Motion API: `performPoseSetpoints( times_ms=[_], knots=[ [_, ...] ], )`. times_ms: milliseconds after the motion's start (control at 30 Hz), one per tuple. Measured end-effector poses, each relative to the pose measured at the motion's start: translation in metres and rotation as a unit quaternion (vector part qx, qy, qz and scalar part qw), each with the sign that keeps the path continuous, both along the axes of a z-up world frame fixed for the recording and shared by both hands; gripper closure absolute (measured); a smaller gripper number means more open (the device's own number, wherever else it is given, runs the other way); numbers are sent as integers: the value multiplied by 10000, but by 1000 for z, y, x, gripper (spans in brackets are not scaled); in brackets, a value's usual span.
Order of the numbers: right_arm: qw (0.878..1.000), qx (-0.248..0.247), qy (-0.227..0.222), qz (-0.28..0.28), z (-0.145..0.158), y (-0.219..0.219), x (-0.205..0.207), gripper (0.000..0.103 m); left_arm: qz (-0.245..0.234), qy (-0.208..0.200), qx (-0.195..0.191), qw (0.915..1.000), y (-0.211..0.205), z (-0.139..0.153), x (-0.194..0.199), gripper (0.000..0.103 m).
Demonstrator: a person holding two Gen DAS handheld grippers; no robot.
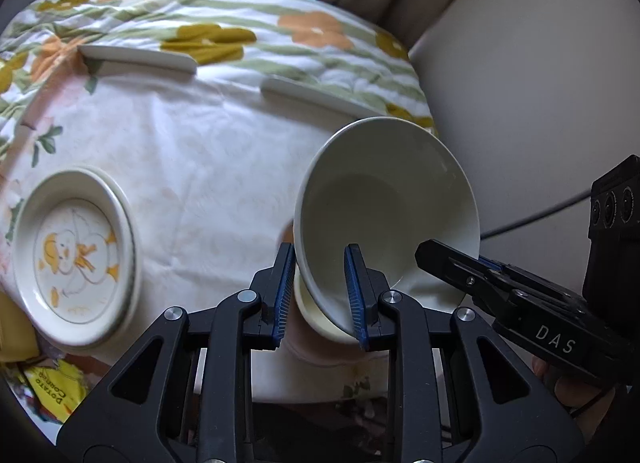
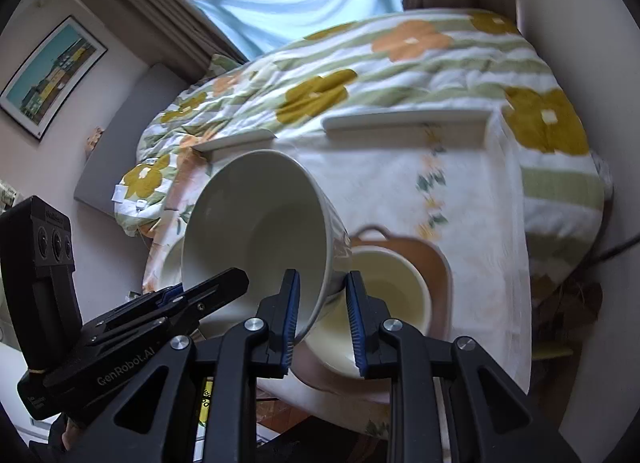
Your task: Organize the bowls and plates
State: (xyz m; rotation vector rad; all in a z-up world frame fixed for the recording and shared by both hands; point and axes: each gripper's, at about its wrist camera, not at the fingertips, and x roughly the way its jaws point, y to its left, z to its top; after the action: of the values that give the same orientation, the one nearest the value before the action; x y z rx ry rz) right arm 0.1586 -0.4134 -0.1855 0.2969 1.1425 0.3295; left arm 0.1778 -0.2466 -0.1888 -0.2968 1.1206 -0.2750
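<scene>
Two grippers share one white bowl [image 1: 384, 203], each pinching its rim from an opposite side, so the bowl hangs tilted in the air with its mouth toward the cameras. The left gripper [image 1: 320, 295] is clamped across the near rim, one blue pad inside the wall and one outside; the right gripper [image 2: 322, 315] bites the rim the same way on its side. The bowl looks like glazed ceramic: stiff, fairly heavy for its size, smooth and likely slippery under the ribbed pads, and breakable if it drops. The rim is the only sensible hold, since the curved wall gives the pads nothing to catch on; two holds set apart should stop it swinging.

Directly beneath it sits a cream bowl [image 2: 384, 291] resting on a brown plate [image 2: 436, 259], the likely place to nest the white one, though I cannot be sure of that. Farther left on the pale tablecloth [image 1: 200, 167] lies a plate with a duck drawing [image 1: 76, 255]. Two white rectangular dishes [image 1: 140, 57] rest along the far edge, against a flowered quilt [image 1: 240, 27].
</scene>
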Motion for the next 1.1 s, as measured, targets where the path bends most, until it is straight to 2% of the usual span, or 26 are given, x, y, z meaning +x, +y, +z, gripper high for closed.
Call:
performPoseSetpoints(
  times_ms=[300,500,967,1033,1100],
  knots=[
    [9981,-187,523,-283,-46,-18,-16,81,-514,489,435,9965,-32,-43,4,81],
    [9972,-347,589,-312,-60,-20,-18,81,-694,627,745,9928,-43,-56,11,80],
    [9968,-664,423,-130,-62,-16,-26,81,-925,377,1536,9831,-60,-61,7,80],
    [9971,-614,420,-141,-63,-17,-27,81,-939,357,1573,9824,-61,-62,6,77],
    [9974,-552,422,-164,-62,-18,-27,81,-942,378,1452,9842,-61,-62,6,66]
  ],
)
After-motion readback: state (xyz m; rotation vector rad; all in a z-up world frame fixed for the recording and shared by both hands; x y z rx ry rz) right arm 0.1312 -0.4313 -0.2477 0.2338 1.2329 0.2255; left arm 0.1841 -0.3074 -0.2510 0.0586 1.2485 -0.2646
